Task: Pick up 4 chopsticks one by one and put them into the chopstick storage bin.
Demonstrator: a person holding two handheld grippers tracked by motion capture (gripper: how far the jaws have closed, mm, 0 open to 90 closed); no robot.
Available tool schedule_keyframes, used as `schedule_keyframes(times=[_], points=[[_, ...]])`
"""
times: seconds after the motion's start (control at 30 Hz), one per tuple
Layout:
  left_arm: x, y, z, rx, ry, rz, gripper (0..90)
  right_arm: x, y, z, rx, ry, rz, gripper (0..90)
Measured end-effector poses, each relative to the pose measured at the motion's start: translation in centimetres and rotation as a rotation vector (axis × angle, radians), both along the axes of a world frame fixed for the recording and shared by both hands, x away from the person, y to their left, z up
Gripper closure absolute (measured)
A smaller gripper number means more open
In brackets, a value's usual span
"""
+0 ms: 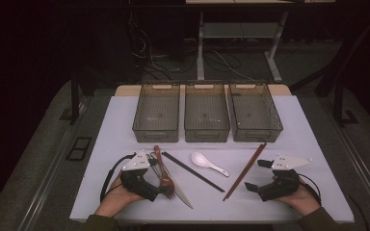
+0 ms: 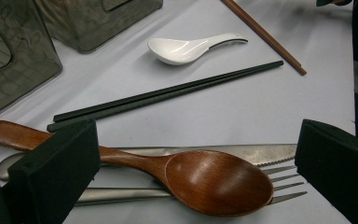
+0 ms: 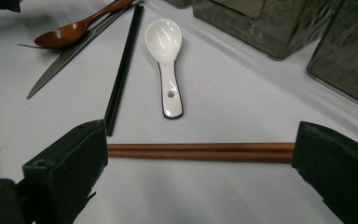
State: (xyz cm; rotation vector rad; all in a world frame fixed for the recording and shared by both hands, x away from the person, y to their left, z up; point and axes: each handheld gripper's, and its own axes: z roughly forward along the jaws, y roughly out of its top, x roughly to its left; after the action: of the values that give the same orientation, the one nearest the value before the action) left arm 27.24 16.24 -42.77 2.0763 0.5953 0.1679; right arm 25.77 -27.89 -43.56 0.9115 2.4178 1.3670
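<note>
On the white table [image 1: 289, 125], cutlery is laid out in front of three empty grey bins [image 1: 207, 113], and both hand-held grippers are found resting low with jaws spread wide and nothing pinched. Between the jaws of the left gripper [image 1: 160, 179] a wooden spoon [image 2: 205, 179] is seen, lying across a steel knife [image 2: 261, 153] and a fork [image 2: 279, 179]; the pads stand apart from it on either side. Between the jaws of the right gripper [image 1: 257, 174] a pair of brown chopsticks [image 3: 200, 152] is seen lying side by side, flat on the table, untouched. A pair of black chopsticks [image 2: 168, 93] and a white spoon [image 3: 165, 60] are noted between the two groups, well apart from either gripper. The wooden spoon is judged light and stiff, its lacquered surface somewhat slick; a grip across the handle just behind the bowl is advised, since the rounded bowl would likely slip from flat pads. Care is judged necessary, as the metal pieces beneath could be dragged along. The brown chopsticks are judged very light, stiff and thin; being low on the table, they should be taken near mid-length, both together, so that neither rolls free or tips. The white spoon appears ceramic and is judged the most fragile and slippery item.
</note>
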Motion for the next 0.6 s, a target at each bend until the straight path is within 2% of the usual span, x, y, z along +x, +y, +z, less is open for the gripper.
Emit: schedule_keyframes(times=[0.2, 0.47, 0.5, 0.57, 0.6], points=[[0.1, -0.02, -0.05, 0.001, 0.001, -0.002, 0.0, 0.0, -0.01, 0.0, -0.004, 0.008, 0.003, 3.4], [0.13, -0.22, 0.1, -0.005, 0.004, 0.001, 0.0, 0.15, -0.15, 0.31, -0.035, 0.036, 0.002, 6.5], [0.12, -0.24, 0.12, -0.005, 0.003, 0.001, 0.0, 0.18, -0.18, 0.34, -0.036, 0.042, 0.002, 7.2], [0.09, -0.26, 0.12, -0.004, -0.001, -0.002, 0.0, 0.26, -0.3, 0.43, -0.05, 0.054, 0.002, 14.5], [0.1, -0.27, 0.11, -0.001, -0.001, -0.005, 0.0, 0.26, -0.3, 0.43, -0.05, 0.054, 0.002, 14.5]])
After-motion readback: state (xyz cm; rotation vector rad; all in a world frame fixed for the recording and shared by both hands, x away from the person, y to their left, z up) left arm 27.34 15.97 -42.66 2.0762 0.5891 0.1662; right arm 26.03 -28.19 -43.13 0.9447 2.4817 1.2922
